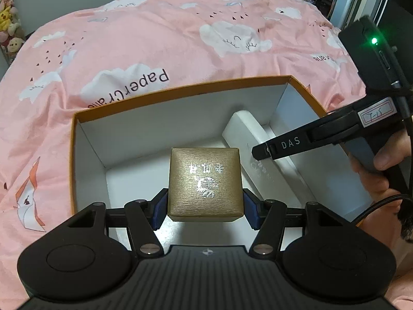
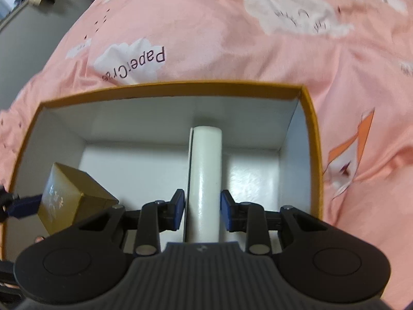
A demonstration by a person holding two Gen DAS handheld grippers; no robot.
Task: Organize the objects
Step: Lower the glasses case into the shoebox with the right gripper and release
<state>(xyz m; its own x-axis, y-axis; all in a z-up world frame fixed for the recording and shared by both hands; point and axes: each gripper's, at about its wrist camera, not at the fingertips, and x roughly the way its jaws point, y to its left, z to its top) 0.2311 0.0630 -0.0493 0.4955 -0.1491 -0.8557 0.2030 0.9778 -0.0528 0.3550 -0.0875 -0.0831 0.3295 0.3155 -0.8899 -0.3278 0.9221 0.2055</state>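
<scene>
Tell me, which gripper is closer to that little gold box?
Left. The left gripper clamps the gold box between its pads, over the orange-rimmed box. The right gripper is alongside, closed on the white case.

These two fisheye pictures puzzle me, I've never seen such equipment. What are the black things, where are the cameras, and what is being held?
A person holds a hand-operated two-finger tool in each hand; a camera on each looks along its fingers. In the left view, the left tool clamps a small gold box between blue pads. In the right view, the right tool grips a long white box. Both hang over an open orange-rimmed box, white inside, resting on a pink cloud-print bedcover. The right tool also shows at the left view's right edge.
</scene>
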